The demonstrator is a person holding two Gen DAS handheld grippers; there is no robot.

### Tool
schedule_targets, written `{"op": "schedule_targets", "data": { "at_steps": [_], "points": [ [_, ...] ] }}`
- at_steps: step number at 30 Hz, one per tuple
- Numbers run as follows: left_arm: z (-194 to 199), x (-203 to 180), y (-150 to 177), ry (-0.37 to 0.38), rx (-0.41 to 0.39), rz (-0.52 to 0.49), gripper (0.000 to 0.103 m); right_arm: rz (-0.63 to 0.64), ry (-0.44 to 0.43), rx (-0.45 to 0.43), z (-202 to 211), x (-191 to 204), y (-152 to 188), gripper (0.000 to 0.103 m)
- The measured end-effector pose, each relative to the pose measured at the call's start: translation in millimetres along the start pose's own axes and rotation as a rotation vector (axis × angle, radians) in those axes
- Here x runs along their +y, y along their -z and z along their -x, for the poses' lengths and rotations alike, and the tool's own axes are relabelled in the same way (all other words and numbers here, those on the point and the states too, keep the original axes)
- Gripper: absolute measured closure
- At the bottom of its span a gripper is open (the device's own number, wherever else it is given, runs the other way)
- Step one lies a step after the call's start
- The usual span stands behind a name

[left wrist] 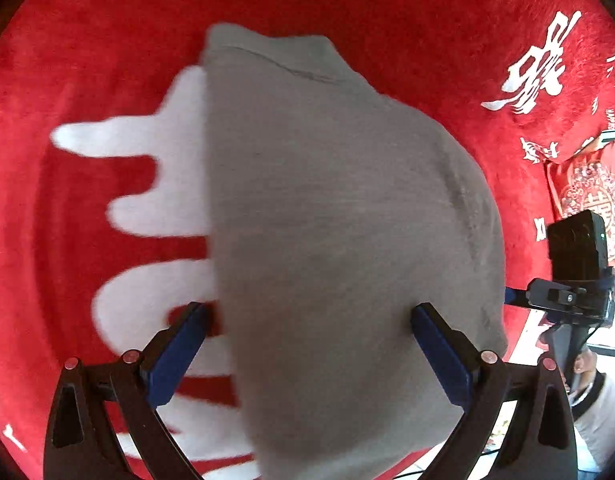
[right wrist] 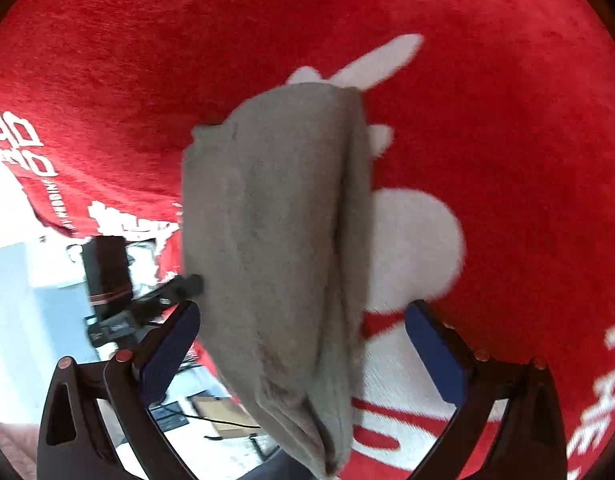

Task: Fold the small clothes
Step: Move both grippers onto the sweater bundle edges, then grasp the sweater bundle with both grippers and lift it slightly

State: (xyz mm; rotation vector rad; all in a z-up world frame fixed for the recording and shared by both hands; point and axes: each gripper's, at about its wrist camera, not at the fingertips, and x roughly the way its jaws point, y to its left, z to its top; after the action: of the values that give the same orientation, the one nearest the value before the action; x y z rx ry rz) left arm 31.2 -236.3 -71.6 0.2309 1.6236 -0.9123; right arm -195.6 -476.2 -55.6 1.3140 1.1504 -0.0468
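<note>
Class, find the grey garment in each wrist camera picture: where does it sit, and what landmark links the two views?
Left wrist view: the grey garment fills the centre, running down between the open fingers.
Right wrist view: it sits centre, bunched and folded, reaching the bottom edge.
Shared landmark: the red cloth with white lettering underneath.

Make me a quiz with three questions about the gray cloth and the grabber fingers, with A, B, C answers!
1. Where is the gray cloth?
A. On the red blanket
B. In a basket
C. On a chair

2. What colour are the pads on the fingers?
A. Yellow
B. Blue
C. Green

3. How do the fingers of the left gripper stand?
A. Pressed shut
B. Spread wide
C. Out of sight

Answers: 1 A, red fabric with white marks surrounds the cloth. 2 B, both pads show blue. 3 B, a wide gap, spanned by cloth, separates them.
</note>
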Motion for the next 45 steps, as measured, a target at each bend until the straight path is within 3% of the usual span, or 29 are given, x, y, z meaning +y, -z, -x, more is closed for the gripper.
{"op": "schedule_targets", "data": {
  "at_steps": [5, 11, 12, 14, 15, 16, 18, 20, 23, 28, 35, 38, 41, 42, 44, 45],
  "points": [
    [-10.6, -22.3, -4.7, -0.028, -0.03, 0.007, 0.001, 0.019, -0.125, 0.019, -22.1, 12.2, -16.4, 0.0],
    [-11.3, -23.0, -1.8, -0.035, -0.045, -0.002, 0.002, 0.047, -0.117, 0.027, -40.7, 27.5, -19.2, 0.002],
    [-9.9, -23.9, -1.7, -0.047, -0.051, -0.002, 0.009, 0.033, -0.114, 0.029, -40.3, 26.7, -18.1, 0.005],
    [-4.2, -27.0, 0.8, -0.06, -0.075, -0.011, 0.024, 0.01, -0.075, 0.037, -39.5, 25.3, -15.1, 0.03],
    [-0.5, -28.6, 1.8, -0.059, -0.087, -0.015, 0.036, 0.004, -0.048, 0.044, -39.7, 23.8, -13.3, 0.055],
    [5.1, -28.6, 3.7, -0.054, -0.099, -0.014, 0.041, -0.005, -0.029, 0.046, -39.5, 21.6, -11.8, 0.067],
    [15.0, -26.4, 5.3, -0.034, -0.113, -0.005, 0.054, -0.019, -0.057, 0.033, -36.2, 22.1, -7.9, 0.069],
    [24.2, -26.2, 7.4, -0.012, -0.117, -0.005, 0.056, -0.013, -0.076, 0.02, -33.3, 30.8, -3.8, 0.069],
    [39.3, -33.0, 14.6, 0.003, -0.128, -0.031, 0.056, -0.016, -0.13, 0.015, -29.2, 47.0, 6.2, 0.069],
    [70.9, -32.4, 35.2, 0.016, -0.137, -0.058, 0.056, -0.001, -0.142, 0.021, -26.8, 76.3, 27.8, 0.069],
    [117.6, 14.4, 79.5, -0.004, -0.132, -0.039, 0.056, 0.018, -0.163, 0.065, -58.7, 114.2, 63.9, 0.069],
    [126.8, 44.8, 97.1, -0.035, -0.124, -0.012, 0.056, 0.015, -0.17, 0.1, -91.9, 128.2, 78.4, 0.069],
    [122.0, 76.5, 109.7, -0.087, -0.113, 0.013, 0.055, 0.023, -0.142, 0.134, -132.7, 140.9, 83.5, 0.069],
    [115.3, 89.7, 113.7, -0.14, -0.109, 0.026, 0.055, 0.023, -0.113, 0.143, -144.2, 141.4, 83.3, 0.067],
    [109.0, 103.1, 117.4, -0.206, -0.095, 0.046, 0.055, 0.013, -0.012, 0.147, -160.8, 139.2, 80.0, 0.065],
    [114.2, 110.3, 121.5, -0.189, -0.123, 0.07, 0.055, 0.016, 0.041, 0.131, -161.2, 138.0, 77.8, 0.06]
  ]
}}
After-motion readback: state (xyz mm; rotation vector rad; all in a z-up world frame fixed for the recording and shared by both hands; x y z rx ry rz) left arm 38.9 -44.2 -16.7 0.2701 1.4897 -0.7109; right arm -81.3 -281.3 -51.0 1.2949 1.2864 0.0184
